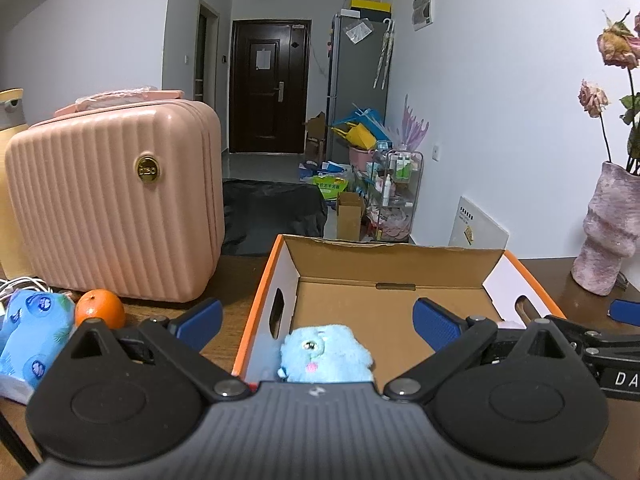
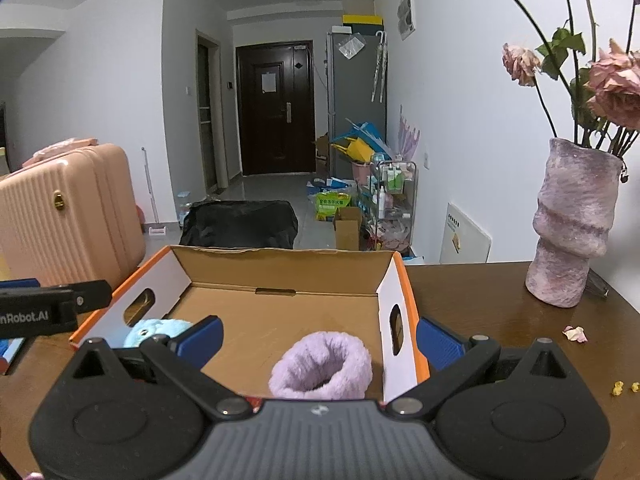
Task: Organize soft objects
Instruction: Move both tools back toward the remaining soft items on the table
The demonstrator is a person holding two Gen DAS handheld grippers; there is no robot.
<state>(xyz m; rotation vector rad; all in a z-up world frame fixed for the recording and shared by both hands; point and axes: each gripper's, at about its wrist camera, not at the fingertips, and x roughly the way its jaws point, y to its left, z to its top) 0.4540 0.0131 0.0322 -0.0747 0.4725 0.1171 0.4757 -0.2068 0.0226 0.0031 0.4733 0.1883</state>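
Observation:
An open cardboard box (image 1: 394, 300) with orange outer walls sits on the wooden table. A fluffy light-blue plush toy (image 1: 326, 354) lies inside it at the near left corner, just ahead of my left gripper (image 1: 318, 320), which is open and empty. In the right wrist view the same box (image 2: 280, 312) holds a fluffy lilac ring-shaped scrunchie (image 2: 320, 366) at its near right, with the blue plush (image 2: 156, 330) at the left. My right gripper (image 2: 318, 338) is open above the scrunchie, touching nothing.
A pink ribbed suitcase (image 1: 116, 196) stands left of the box, with an orange (image 1: 100, 308) and a blue patterned tissue pack (image 1: 34, 332) before it. A pink vase (image 2: 572, 224) of dried roses stands on the right. Petal bits (image 2: 576, 334) lie on the table (image 2: 480, 304).

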